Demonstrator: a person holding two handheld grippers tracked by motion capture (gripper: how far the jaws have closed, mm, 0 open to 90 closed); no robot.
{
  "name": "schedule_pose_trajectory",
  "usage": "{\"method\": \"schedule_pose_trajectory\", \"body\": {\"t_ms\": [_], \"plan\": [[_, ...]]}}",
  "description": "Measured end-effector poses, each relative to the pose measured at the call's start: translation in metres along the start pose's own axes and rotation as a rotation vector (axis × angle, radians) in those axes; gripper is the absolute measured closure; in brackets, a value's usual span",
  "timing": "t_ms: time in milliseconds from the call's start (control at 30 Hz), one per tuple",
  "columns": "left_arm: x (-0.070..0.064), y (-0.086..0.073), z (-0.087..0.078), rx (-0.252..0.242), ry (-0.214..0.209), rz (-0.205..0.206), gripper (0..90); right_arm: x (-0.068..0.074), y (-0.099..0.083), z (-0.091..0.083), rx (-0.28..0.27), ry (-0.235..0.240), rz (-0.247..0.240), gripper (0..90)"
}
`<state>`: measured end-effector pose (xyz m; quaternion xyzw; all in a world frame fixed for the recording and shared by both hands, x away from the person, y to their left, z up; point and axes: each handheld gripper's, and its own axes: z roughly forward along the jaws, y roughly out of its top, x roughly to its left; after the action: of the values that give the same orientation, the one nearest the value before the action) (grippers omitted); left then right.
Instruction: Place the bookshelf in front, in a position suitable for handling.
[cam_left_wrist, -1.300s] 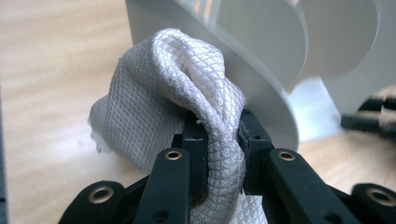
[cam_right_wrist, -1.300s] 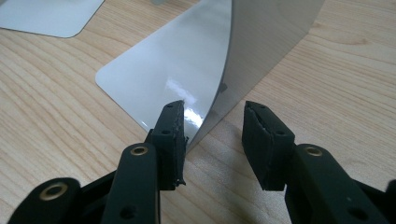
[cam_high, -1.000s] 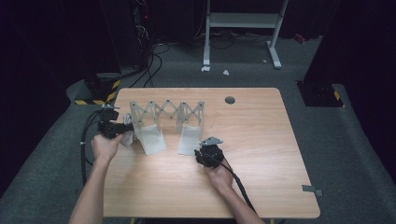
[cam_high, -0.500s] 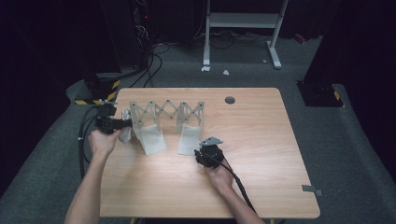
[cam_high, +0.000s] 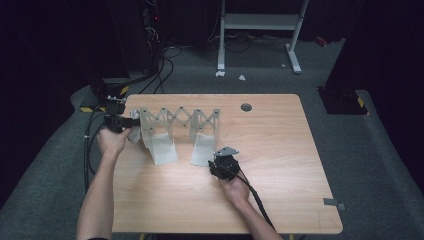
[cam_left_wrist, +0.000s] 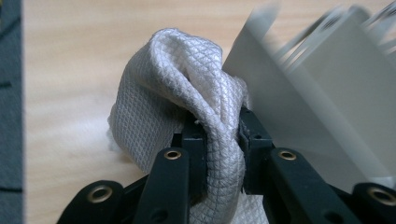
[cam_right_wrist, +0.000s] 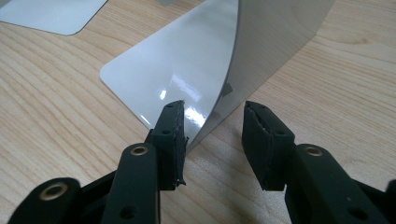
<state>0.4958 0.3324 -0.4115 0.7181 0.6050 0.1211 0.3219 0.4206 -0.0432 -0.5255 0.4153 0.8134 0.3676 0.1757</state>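
Observation:
A grey-white accordion rack (cam_high: 177, 119) stands on the wooden table (cam_high: 280, 150), with two curved plates reaching toward me. My left gripper (cam_high: 131, 122) is at the rack's left end, shut on a white quilted cloth (cam_left_wrist: 187, 93). The bunched cloth (cam_high: 135, 135) presses against the rack's left panel (cam_left_wrist: 317, 107), which is blurred. My right gripper (cam_right_wrist: 212, 126) is open at the front corner of the right plate (cam_right_wrist: 187, 70). The plate's upright edge stands between the jaws, which are not closed on it. In the high view the right gripper (cam_high: 220, 161) sits just in front of that plate (cam_high: 202, 150).
A round dark grommet (cam_high: 246, 107) is set into the table's far side. Cables (cam_high: 90, 145) trail off the table's left edge to the floor. A white metal stand (cam_high: 260, 30) is on the floor behind the table.
My left gripper has shifted a little away from me along the rack's left end, keeping the cloth in it. The right gripper has stayed in place.

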Motion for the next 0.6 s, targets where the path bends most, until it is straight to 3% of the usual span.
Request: {"method": "schedule_pose_trajectory", "body": {"t_ms": [133, 233, 300, 400, 600], "plan": [[0.003, -0.021, 0.021, 0.086, -0.013, -0.003, 76.0, 0.000, 0.000, 0.000, -0.001, 0.000, -0.002, 59.5], [0.002, -0.032, 0.028, 0.112, -0.026, 0.001, 75.9, 0.000, 0.000, 0.000, 0.000, -0.001, -0.001, 59.4], [0.004, -0.032, 0.022, 0.080, -0.039, 0.005, 75.9, 0.000, 0.000, 0.000, 0.000, -0.001, -0.002, 59.4], [0.002, -0.022, 0.001, -0.012, -0.057, 0.005, 75.9, 0.000, 0.000, 0.000, 0.000, -0.001, -0.002, 59.4], [-0.015, 0.000, -0.039, -0.108, -0.011, 0.104, 75.9, 0.000, 0.000, 0.000, -0.001, -0.002, -0.004, 59.3]]}}
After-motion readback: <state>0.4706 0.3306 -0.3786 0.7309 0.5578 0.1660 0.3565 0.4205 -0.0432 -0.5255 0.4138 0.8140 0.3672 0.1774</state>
